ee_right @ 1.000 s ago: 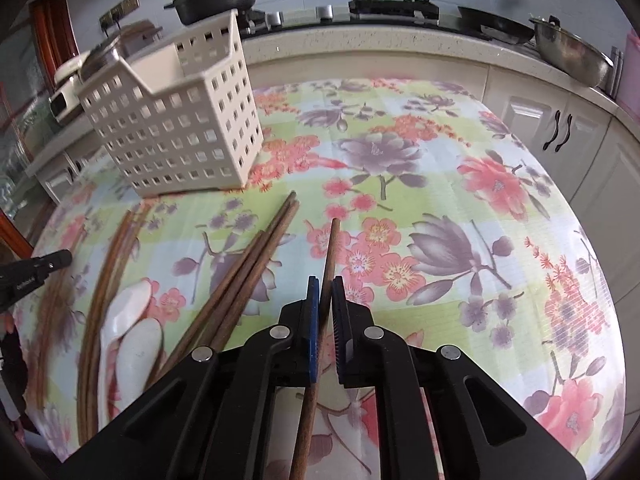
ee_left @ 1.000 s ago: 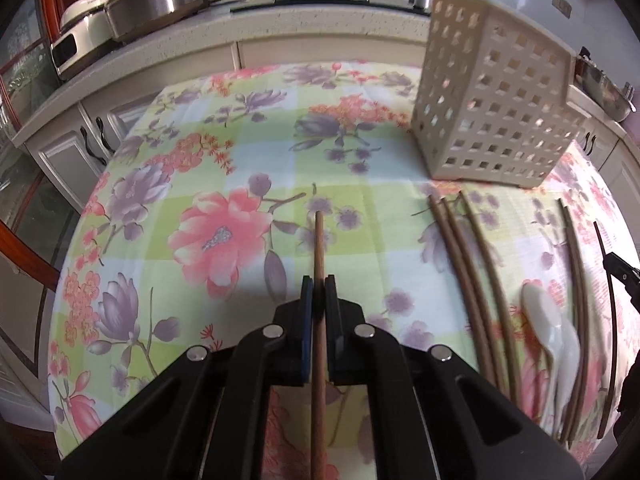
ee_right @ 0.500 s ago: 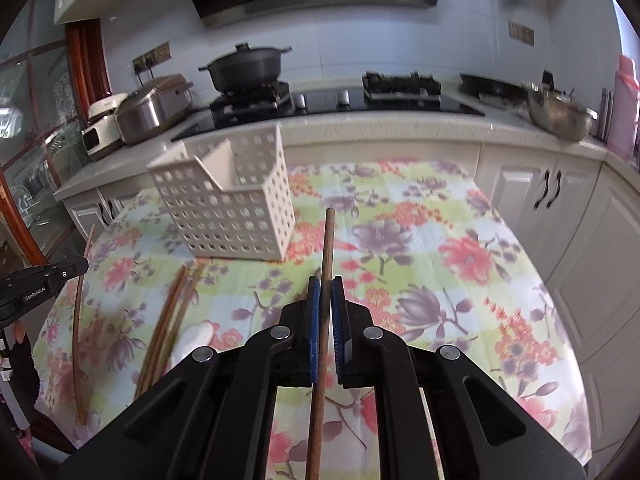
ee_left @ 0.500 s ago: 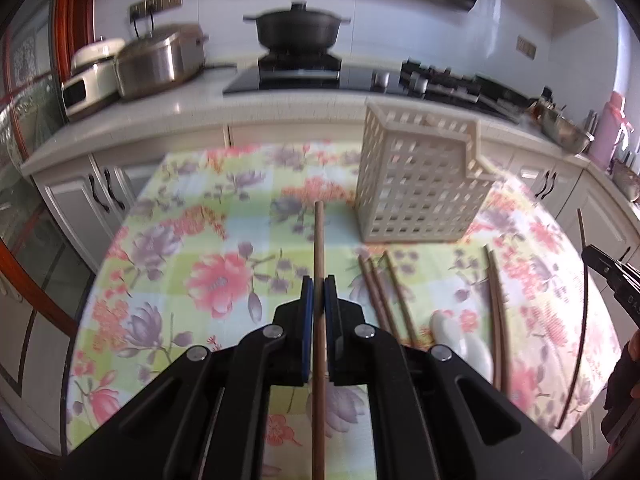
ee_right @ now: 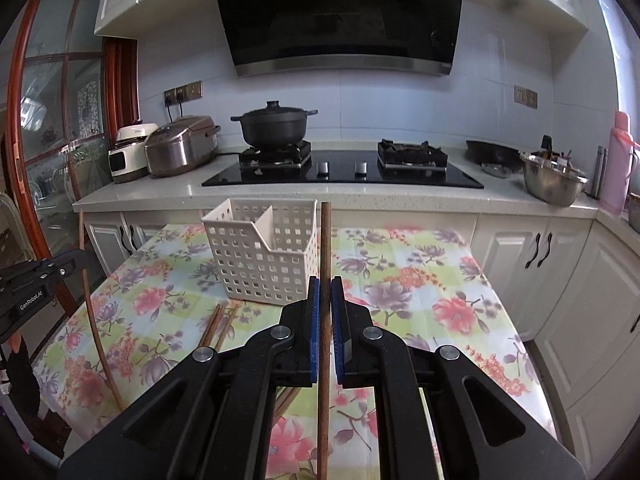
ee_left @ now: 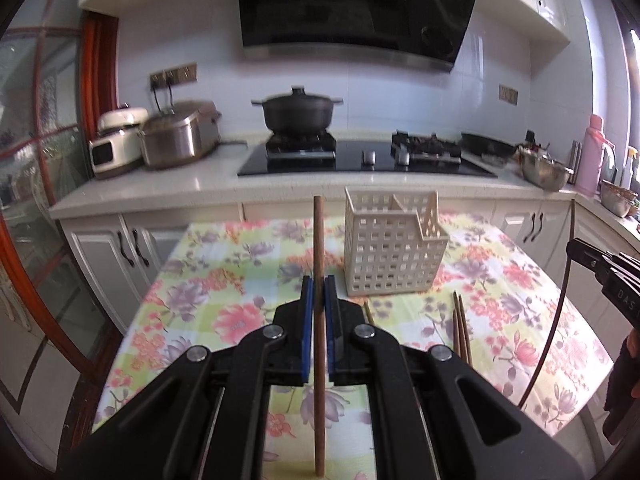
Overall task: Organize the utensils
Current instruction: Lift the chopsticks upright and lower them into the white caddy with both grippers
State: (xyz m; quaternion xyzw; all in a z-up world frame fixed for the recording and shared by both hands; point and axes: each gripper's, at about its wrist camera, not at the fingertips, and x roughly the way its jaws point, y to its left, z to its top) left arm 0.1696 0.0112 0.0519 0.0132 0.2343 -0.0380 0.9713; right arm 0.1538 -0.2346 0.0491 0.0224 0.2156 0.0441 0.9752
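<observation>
My left gripper is shut on a brown wooden chopstick that points up and forward, raised above the table. My right gripper is shut on another brown chopstick, also raised. A white perforated utensil basket with a divider stands on the floral tablecloth ahead; in the right wrist view the basket is left of centre. Loose chopsticks lie on the table in front of the basket, also seen in the right wrist view. The right gripper shows at the left view's right edge.
The table has a floral cloth. Behind it runs a counter with a black pot on a stove, rice cookers and a steel bowl. White cabinets stand right of the table.
Both grippers have lifted high and tilted up from the table, each carrying its chopstick. The basket and loose utensils now look farther away and lower in view.
</observation>
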